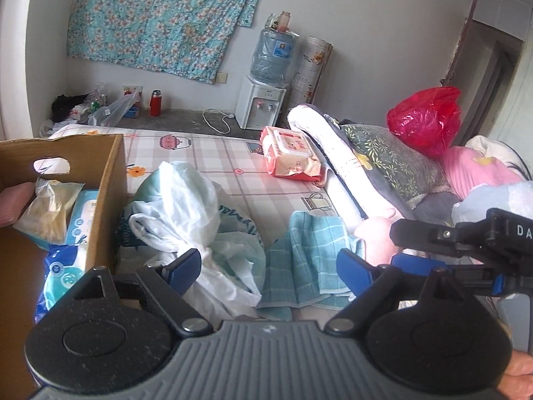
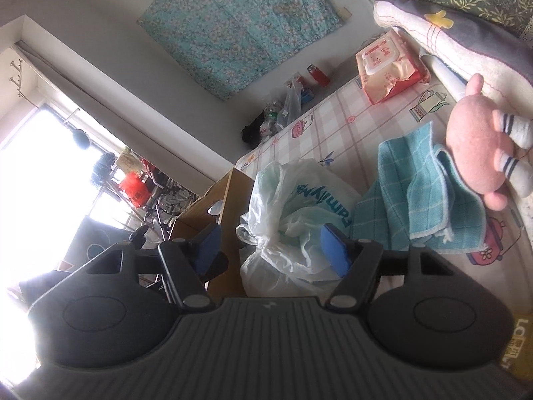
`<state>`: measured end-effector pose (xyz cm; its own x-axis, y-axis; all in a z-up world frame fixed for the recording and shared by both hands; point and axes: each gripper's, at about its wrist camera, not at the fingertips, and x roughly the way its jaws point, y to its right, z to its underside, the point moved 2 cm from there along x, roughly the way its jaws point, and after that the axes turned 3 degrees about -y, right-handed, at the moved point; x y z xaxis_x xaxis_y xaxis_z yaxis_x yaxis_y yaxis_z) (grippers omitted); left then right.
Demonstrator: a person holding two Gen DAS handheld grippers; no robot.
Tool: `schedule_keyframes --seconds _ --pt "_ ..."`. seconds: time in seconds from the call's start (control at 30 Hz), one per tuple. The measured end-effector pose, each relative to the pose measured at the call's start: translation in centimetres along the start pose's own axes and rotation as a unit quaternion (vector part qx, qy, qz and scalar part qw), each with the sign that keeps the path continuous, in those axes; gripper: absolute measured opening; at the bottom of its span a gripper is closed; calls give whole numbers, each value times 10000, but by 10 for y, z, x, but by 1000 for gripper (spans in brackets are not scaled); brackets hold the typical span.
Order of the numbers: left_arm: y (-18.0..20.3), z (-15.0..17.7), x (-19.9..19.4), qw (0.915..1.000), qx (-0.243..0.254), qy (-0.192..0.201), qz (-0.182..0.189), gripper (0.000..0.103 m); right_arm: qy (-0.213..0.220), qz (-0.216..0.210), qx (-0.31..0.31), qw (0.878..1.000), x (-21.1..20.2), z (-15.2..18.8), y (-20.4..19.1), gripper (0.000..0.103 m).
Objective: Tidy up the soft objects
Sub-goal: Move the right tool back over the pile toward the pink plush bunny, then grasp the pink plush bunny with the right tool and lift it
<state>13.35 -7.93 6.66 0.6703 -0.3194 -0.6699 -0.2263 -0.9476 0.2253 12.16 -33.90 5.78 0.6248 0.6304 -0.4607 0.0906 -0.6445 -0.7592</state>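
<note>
A white knotted plastic bag (image 1: 186, 213) lies on the checked bed cover beside a cardboard box (image 1: 103, 200) holding tissue packs (image 1: 50, 213). A teal checked towel (image 1: 309, 253) lies right of the bag, next to a pink plush toy (image 2: 476, 153). My left gripper (image 1: 269, 266) is open and empty just short of the bag and towel. My right gripper (image 2: 271, 250) is open, its jaws either side of the bag's (image 2: 296, 210) near end; the towel (image 2: 416, 196) lies to the right. The right gripper's black body (image 1: 466, 240) shows at the right of the left wrist view.
A red-and-white wet wipes pack (image 1: 289, 150) lies further back on the bed. Pillows (image 1: 389, 156) and a red plastic bag (image 1: 423, 116) pile up on the right. A water dispenser (image 1: 263, 100) and red flask (image 1: 155, 103) stand on the floor beyond.
</note>
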Motion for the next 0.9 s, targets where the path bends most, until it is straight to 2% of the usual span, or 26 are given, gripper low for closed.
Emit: schedule_keyframes --seconds 0.2,0.43,0.57,0.7,0.8,0.9 --pt "28 3 33 9996 174 -199 115 89 145 361 68 9992 -24 -17 34 66" --pt "51 5 74 9980 495 -380 -33 89 435 586 131 9972 -46 -42 64 66" --pt "64 9 97 9965 677 -486 -25 88 577 725 307 9952 -48 -59 87 66" --pt "68 14 122 9948 764 -665 -108 82 660 786 409 9939 -41 -76 104 66" --pt "67 17 136 9940 741 -800 -116 74 743 1066 367 9908 -33 -87 113 66" --pt "63 20 143 9934 645 -944 -93 73 814 1536 285 9844 -23 -100 126 66"
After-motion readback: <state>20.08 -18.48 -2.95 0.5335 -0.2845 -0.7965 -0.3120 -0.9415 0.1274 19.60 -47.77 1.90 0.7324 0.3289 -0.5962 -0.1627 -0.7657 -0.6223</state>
